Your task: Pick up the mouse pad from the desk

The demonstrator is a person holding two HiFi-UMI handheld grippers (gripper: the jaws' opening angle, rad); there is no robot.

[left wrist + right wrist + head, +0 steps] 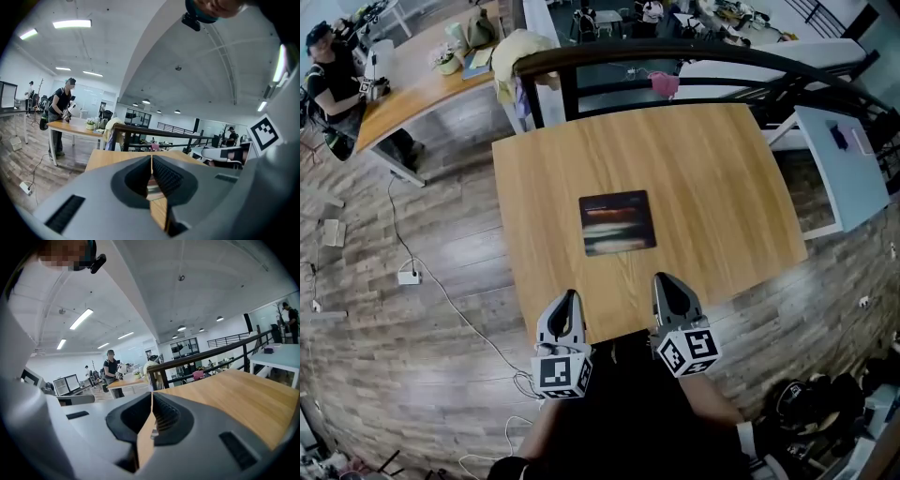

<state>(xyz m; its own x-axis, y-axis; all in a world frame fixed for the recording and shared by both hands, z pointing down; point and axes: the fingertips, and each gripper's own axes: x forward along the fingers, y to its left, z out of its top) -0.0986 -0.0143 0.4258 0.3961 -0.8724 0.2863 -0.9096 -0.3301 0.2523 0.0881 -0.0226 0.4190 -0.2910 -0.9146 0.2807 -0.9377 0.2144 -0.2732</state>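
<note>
At the near edge of the desk (712, 178), we hold both grippers low and pointing forward, their tips just over the wood. The pad (618, 223) lies flat near the desk's middle, ahead of us and well apart from either one. Nothing touches it.

The left gripper (571, 296) has its jaws pressed together on nothing, and its own view shows only bare desk and the pad's dark strip beyond the tips. The right gripper (662, 279) is likewise closed and empty.

The pad sits between the lines along which the two grippers point: forward and to the right of the left gripper, forward and to the left of the right gripper. Its long axis runs across our view, side to side, so a long edge faces us and the short edges face outward. The right gripper looks a shade nearer, with the pad's near right corner the closest part to it, though the margin is slight.

We judge that the coming reach must go forward and inward, and that the jaws must part before they can take an edge of so thin a sheet.
</note>
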